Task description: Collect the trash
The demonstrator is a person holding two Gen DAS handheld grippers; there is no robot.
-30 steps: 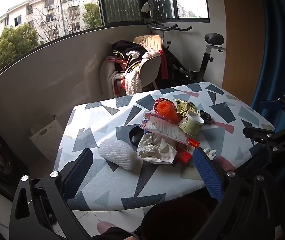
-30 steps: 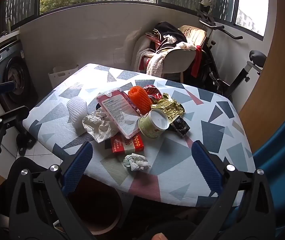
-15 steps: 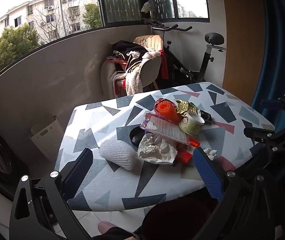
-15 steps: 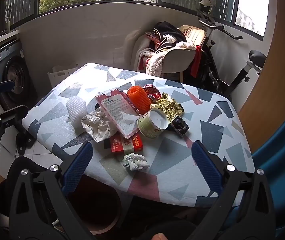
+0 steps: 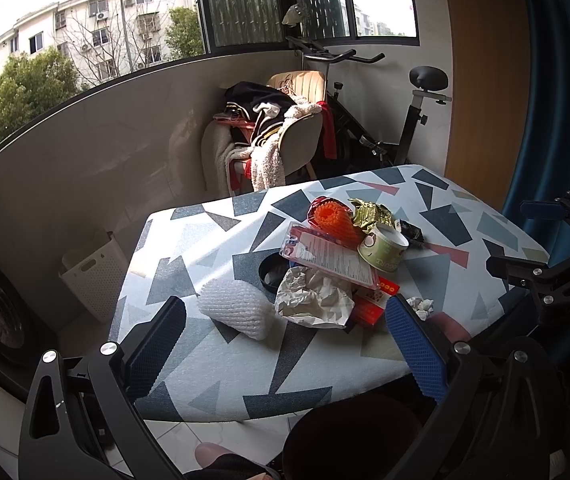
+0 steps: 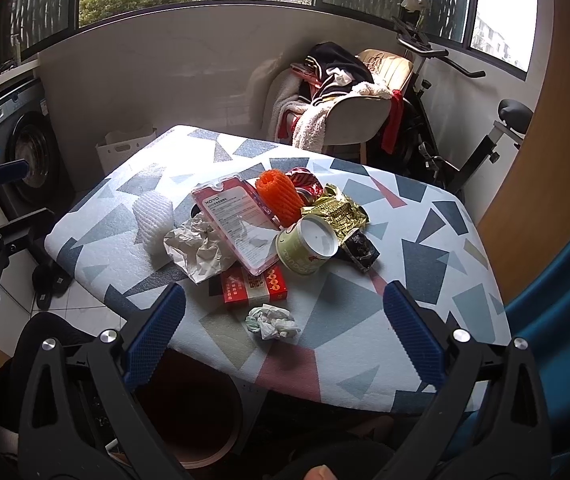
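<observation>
Step in hand: you appear to be at the approach, with no trash lifted yet; this is my reading of how things lie.
Left gripper [image 5: 285, 344]: jaws spread wide, holding nothing, short of the near edge of the desk [image 5: 221, 376].
Right gripper [image 6: 285, 336]: also spread wide and empty, above the near edge.
Trash pile: mid-desk, its pieces touching or overlapping, with the crumpled paper [image 6: 199, 248], red box [image 6: 253, 286], clear pink package [image 6: 237, 226], green tub [image 6: 307, 246] and gold wrapper [image 6: 337, 210].
Nearest pieces: the small tissue wad [image 6: 271, 322] lies apart from the pile, at 12 o'clock between your right gripper's fingers; the white foam net [image 5: 237, 312] sits at 11 o'clock for your left.
Bin [image 6: 189, 420]: under the near edge, at 7 o'clock in the right view.
Doing it well: take the loose wad first and close low around it.
Long axis: the package runs 11 to 5 o'clock in the right view; the tub lies tipped, its white mouth toward 1 o'clock.
</observation>
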